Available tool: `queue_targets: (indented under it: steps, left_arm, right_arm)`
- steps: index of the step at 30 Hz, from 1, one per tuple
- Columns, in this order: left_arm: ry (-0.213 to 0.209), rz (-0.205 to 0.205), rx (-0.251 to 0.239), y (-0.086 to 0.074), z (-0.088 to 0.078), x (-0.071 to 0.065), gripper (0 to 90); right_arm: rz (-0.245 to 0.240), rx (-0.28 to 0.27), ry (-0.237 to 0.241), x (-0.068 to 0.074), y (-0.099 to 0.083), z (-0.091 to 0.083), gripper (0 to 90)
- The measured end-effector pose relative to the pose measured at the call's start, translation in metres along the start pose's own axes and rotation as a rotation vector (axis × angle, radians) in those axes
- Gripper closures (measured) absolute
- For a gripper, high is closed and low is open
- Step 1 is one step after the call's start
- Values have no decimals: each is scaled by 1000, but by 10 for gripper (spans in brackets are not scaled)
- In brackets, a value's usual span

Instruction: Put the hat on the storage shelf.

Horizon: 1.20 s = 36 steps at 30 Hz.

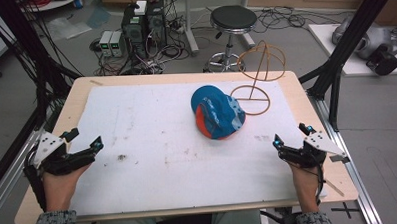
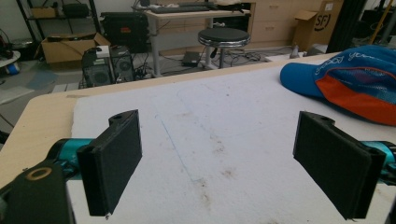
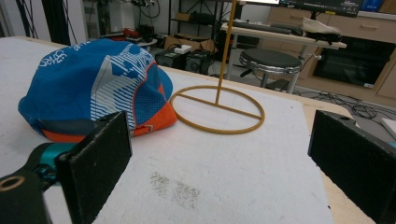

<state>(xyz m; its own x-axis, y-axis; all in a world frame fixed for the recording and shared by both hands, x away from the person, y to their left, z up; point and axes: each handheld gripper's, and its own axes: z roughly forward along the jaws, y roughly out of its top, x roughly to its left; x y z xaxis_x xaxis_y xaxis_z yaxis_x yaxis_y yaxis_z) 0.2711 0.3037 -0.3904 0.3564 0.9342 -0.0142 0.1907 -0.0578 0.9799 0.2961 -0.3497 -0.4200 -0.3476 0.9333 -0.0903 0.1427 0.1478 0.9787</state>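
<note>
One blue-and-orange cap (image 1: 217, 113) lies on the white mat (image 1: 153, 153) just beside one wire hat stand (image 1: 258, 77) at the far right, while two grippers, left gripper (image 1: 86, 138) and right gripper (image 1: 291, 134), rest near the front corners, jaws wide open, empty.

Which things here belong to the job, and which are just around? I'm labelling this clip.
Job: blue and orange cap; wire hat stand; left gripper and right gripper, both open.
Around: stool; computer towers; white mat.
</note>
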Motion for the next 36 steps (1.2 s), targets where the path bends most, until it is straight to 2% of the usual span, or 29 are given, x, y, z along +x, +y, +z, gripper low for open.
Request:
queue_targets:
  steps: [13, 17, 21, 25, 31, 36]
  left_arm:
    - [-1, -11, -2, 2, -2, 0, 163]
    - [-3, -11, 0, 1, -1, -1, 164]
    - [-10, -6, 1, 2, 0, -3, 163]
    - [-14, -3, 8, 2, 0, -4, 164]
    - [-14, -3, 8, 2, 0, -4, 166]
    - [-21, -1, 9, 1, 1, -3, 166]
  right_arm:
    - [-9, -16, 12, 7, 4, 1, 53]
    - [8, -34, 28, 11, 8, 4, 53]
    - [-5, -27, 45, 13, 11, 8, 53]
    - [-12, -36, 60, 18, 17, 16, 53]
    - [11, -49, 94, 31, 27, 34, 53]
    - [-1, -54, 130, 52, 37, 56, 53]
